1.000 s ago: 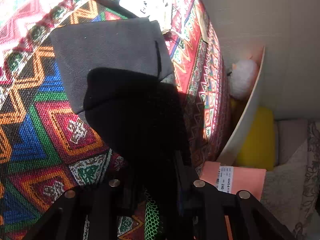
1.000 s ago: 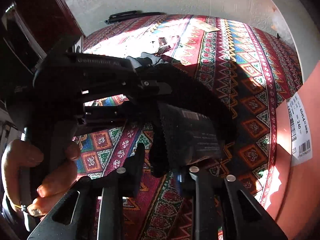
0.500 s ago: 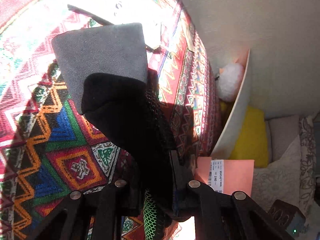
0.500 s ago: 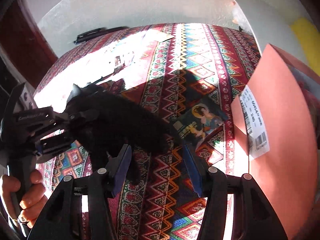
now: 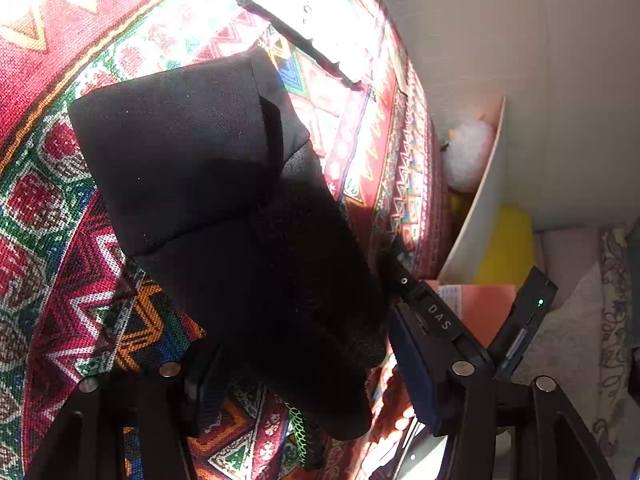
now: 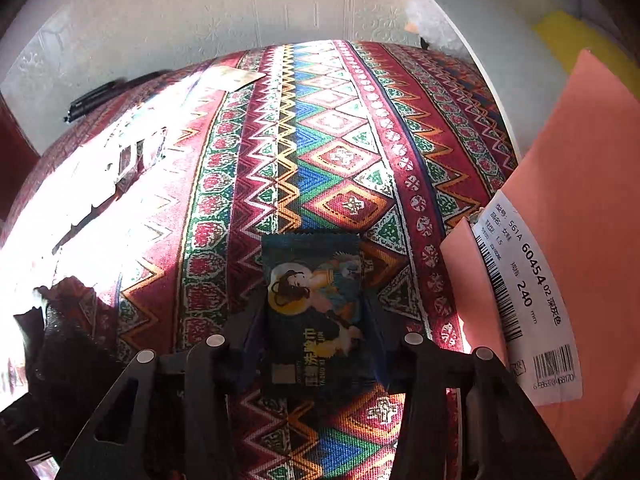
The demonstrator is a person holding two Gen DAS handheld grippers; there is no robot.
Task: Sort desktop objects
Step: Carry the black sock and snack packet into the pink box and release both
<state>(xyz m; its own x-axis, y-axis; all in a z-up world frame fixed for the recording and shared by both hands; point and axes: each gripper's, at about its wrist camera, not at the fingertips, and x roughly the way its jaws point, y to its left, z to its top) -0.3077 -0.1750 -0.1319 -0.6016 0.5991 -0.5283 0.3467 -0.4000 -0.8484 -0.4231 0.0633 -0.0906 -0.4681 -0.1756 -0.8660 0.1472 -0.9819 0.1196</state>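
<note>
A black fabric pouch (image 5: 192, 168) lies on the patterned tablecloth (image 5: 48, 200). My left gripper (image 5: 300, 344) is open, with the pouch's near end lying loose between its spread fingers. In the right wrist view a dark sachet (image 6: 314, 300) printed with a cartoon figure lies flat on the cloth. My right gripper (image 6: 314, 320) is open, one finger on each side of the sachet and close to its edges. The black pouch and left gripper body (image 6: 64, 344) show dimly at that view's lower left.
A pink box (image 6: 580, 240) with a barcode label stands at the table's right edge. Behind it is a white curved board (image 5: 480, 216) with a fluffy white ball (image 5: 468, 156). A black pen (image 6: 104, 96) and a card (image 6: 236, 78) lie at the far side.
My left gripper has opened and let go of the black pouch, which now rests on the cloth. My right gripper has moved right and forward, so that it now straddles the sachet.
</note>
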